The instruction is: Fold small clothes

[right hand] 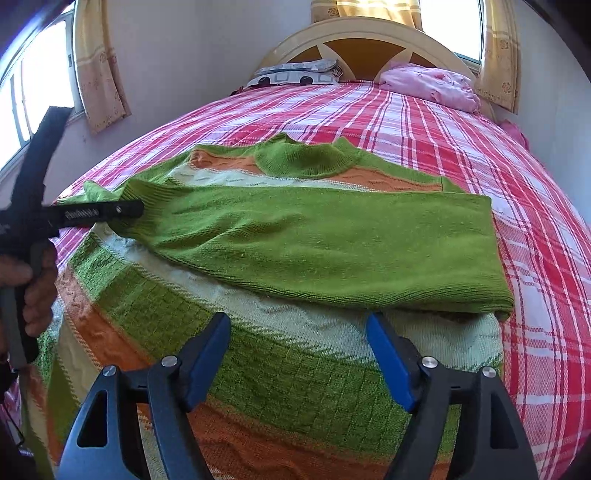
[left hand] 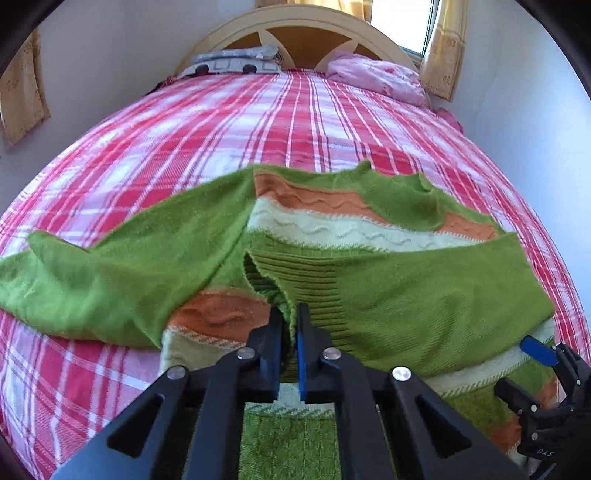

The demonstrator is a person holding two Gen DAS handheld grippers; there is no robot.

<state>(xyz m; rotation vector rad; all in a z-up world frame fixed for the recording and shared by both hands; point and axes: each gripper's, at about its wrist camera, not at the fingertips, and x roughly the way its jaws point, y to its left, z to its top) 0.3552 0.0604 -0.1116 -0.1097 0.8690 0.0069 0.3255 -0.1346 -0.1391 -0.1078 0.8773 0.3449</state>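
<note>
Left gripper [left hand: 289, 314] is clamped on the ribbed cuff [left hand: 280, 291] of the green sweater [right hand: 314, 236], whose sleeve lies folded across the body just ahead of the tool. Right gripper [right hand: 299, 325] stands wide with nothing between its blue pads — the striped lower body sits directly beneath, the sleeve's folded edge just beyond the fingertips. Bare plaid bedspread [right hand: 424, 122] extends ahead to the headboard [right hand: 365, 33] and off the sweater's right edge — clear surface there.

Barely any legible lettering

White letters "DAS", cut off, on the right gripper [left hand: 543, 373] body at four o'clock; white print on the left gripper [right hand: 138, 209] finger at nine o'clock, unreadable.
</note>
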